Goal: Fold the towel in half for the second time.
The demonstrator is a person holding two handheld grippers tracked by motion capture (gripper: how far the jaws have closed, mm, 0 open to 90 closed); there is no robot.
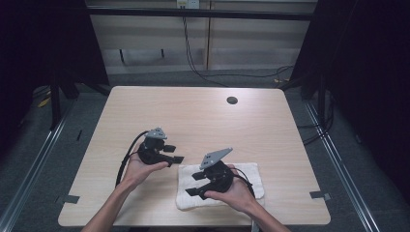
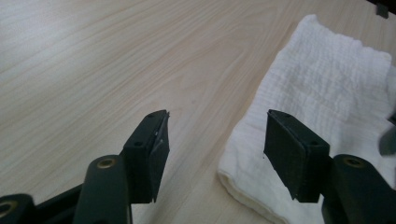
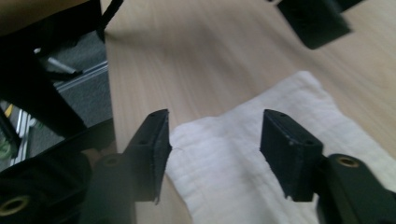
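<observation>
Worktop (image 1: 193, 111): pale wood grain, bare apart from one cloth near the front edge, right of centre; a small dark round hole toward the far side.
Left gripper (image 1: 175, 153): held in the left hand (image 1: 140, 166), left of the cloth, above bare wood, pointing right toward it. Jaws spread wide, nothing between the pads. In the left gripper view (image 2: 215, 140) the gap frames wood grain and the cloth's near-left corner.
Towel (image 1: 246, 174): white, waffle-textured, folded into a thick rectangle, lying flat on the worktop. Edges fairly even in the high view, a doubled fold visible along one border in the left gripper view (image 2: 322, 93). Not lifted, not pinched anywhere.
Right gripper (image 1: 196, 183): held in the right hand (image 1: 234, 191), over the towel's left half, pointing left. Jaws spread, pads clear of the fabric as far as can be told. In the right gripper view (image 3: 215, 144) a towel corner (image 3: 252, 149) sits below the gap; worktop edge and floor beyond.
Contact: none evident; both grippers near the towel's left end, close to each other but apart.
Progress, judged: towel lies folded and released, so folding looks done or nearly so; otherwise a fresh grasp at the left edge not yet made.
Left to do, judged: either withdraw both grippers, or close on the left corners for another fold. Cannot tell which.
</observation>
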